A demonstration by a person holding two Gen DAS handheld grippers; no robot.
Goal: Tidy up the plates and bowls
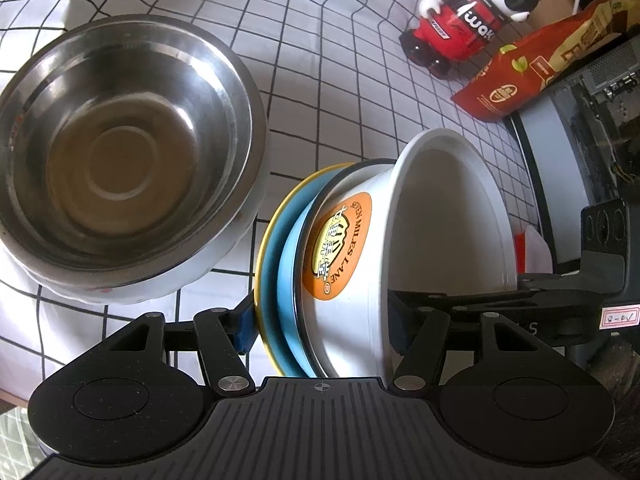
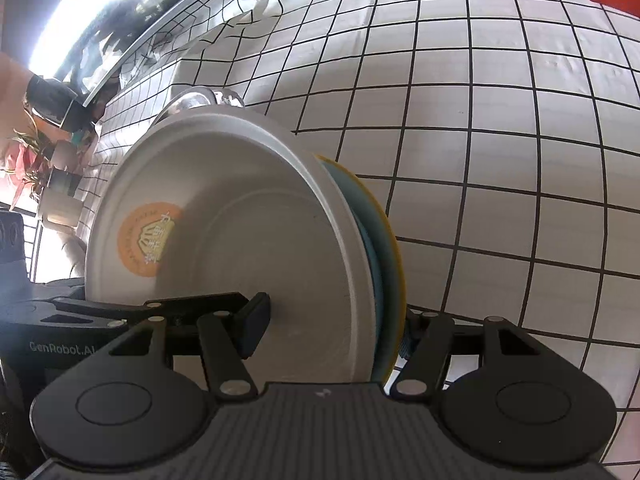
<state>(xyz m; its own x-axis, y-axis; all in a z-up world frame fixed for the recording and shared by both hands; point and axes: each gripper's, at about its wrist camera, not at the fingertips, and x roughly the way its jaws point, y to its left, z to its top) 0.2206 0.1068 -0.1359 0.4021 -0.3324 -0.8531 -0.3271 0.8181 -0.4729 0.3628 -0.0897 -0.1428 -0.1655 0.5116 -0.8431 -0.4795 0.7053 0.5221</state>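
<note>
Both grippers clamp one stack on edge above the checked tabletop [image 2: 500, 140]: left gripper [image 1: 320, 324], right gripper [image 2: 332, 328], jaws closed on white bowl [image 1: 400, 240] plus blue plate [image 1: 286, 264]. I'd keep the squeeze even and lower it slowly beside the steel bowl [image 1: 120, 152].

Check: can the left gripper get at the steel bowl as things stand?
Probably not yet. The left gripper is clamped on the stacked white bowl and plates. The steel bowl sits unobstructed beside it.
</note>
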